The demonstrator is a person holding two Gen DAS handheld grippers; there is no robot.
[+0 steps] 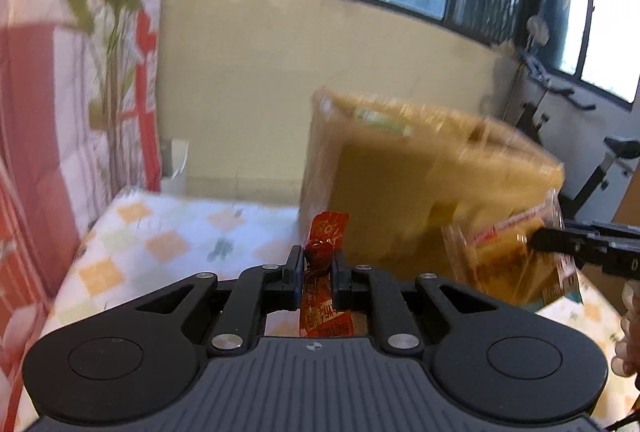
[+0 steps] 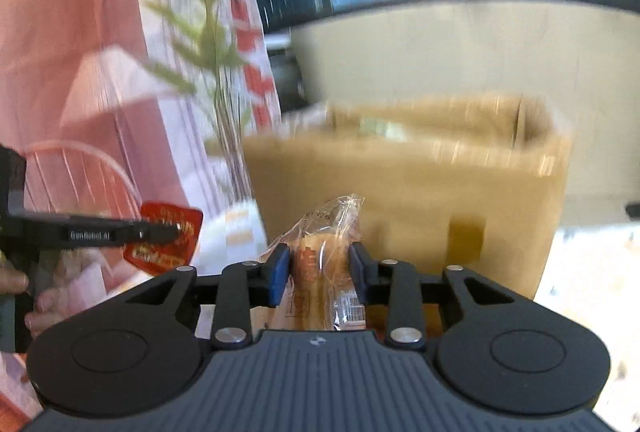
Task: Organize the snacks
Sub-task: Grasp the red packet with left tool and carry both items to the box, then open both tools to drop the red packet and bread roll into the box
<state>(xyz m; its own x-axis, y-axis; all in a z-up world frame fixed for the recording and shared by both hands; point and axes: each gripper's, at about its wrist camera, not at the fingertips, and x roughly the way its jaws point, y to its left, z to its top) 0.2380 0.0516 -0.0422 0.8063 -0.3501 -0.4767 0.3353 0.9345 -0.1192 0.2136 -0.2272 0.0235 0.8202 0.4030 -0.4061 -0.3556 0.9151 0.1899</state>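
Note:
My left gripper (image 1: pixel 318 258) is shut on a small red snack packet (image 1: pixel 323 288), which runs lengthwise between the pads and sticks out ahead of them. In the right wrist view the same red packet (image 2: pixel 168 236) hangs from the left gripper's fingers (image 2: pixel 160 232) at the left. My right gripper (image 2: pixel 320 264) is shut on a clear-wrapped orange bread pack (image 2: pixel 320 272); its wrapper end pokes up past the pads. The left wrist view shows that pack (image 1: pixel 516 252) at the right, held by the right gripper's fingers (image 1: pixel 560 240). An open cardboard box (image 1: pixel 420 184) (image 2: pixel 420 184) stands just beyond both, blurred.
The table carries a checked cloth (image 1: pixel 160 232). A plant (image 2: pixel 212 44) and a red-and-white curtain (image 1: pixel 48 92) rise at the left. A pale wall (image 1: pixel 260 92) under windows lies behind. Exercise equipment (image 1: pixel 600 168) stands at the far right. A hand (image 2: pixel 24 296) grips the left tool.

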